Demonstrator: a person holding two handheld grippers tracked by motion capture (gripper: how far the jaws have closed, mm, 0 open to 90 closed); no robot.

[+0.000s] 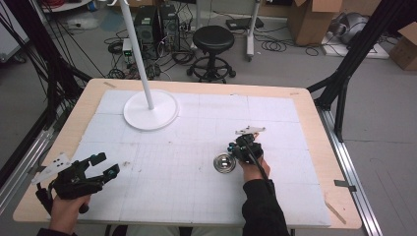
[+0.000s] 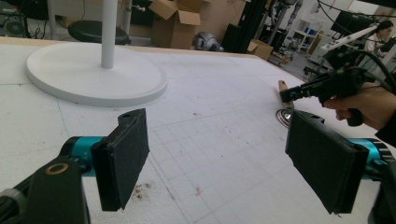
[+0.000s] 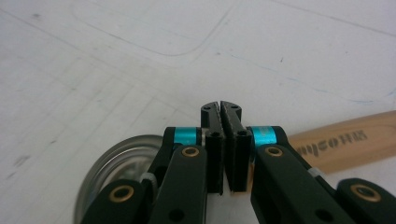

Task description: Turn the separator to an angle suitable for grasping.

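Seen from above, the right tongs [image 1: 235, 149] sit over a small steel ladle [image 1: 224, 163] right of the counter [image 1: 305, 105] centre, while the left tongs [image 1: 104, 164] rest spread at the near left corner.

From the left tongs' camera [image 2: 224, 154], jaws stand wide apart, a white lamp base [image 2: 93, 77] beyond.

From the right tongs' camera [image 3: 223, 116], jaws are pressed together above the ladle's wooden handle [image 3: 343, 142]; whether they pinch it cannot be told.

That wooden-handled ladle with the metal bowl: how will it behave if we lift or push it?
Likely rigid: the ladle has a steel-looking bowl and a solid wooden handle. It is probably bowl-heavy, so gripped far out on the handle it may droop or twist in the fingers. When pushed, the rounded bowl could rock or pivot rather than slide straight.
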